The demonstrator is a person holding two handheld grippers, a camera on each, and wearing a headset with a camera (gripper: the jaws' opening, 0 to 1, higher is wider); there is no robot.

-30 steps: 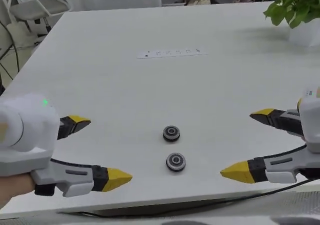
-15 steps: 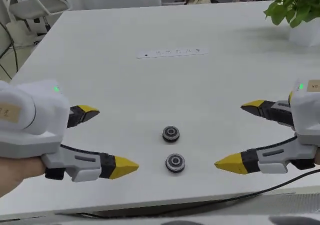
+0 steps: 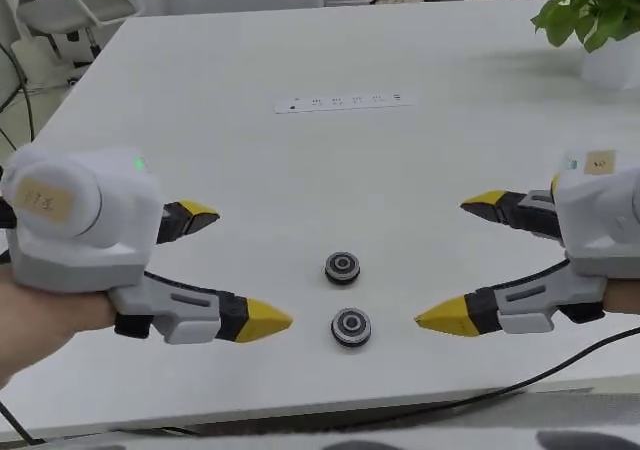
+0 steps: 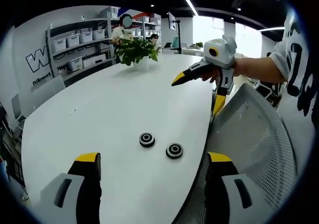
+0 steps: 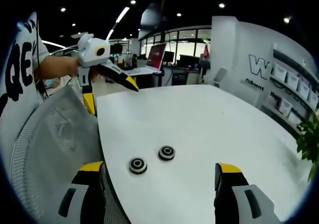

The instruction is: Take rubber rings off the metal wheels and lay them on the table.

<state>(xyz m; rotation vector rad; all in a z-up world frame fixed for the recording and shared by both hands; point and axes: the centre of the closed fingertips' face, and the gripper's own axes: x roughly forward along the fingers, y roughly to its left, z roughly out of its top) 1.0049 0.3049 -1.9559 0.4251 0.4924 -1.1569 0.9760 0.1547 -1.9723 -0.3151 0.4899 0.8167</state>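
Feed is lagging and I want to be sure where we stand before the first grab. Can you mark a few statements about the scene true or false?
1. The left gripper and the right gripper are both open. True.
2. The left gripper is clamped on the nearer metal wheel. False: it hangs apart from that wheel, to its left, and holds nothing.
3. The farther metal wheel lies on the table just beyond the nearer one. True.
4. One ring lies loose on the table. False: the nearer wheel wears its dark rubber ring, and the farther one looks the same.
5. The potted plant stands between the wheels. False: it stands at the table's far right corner.
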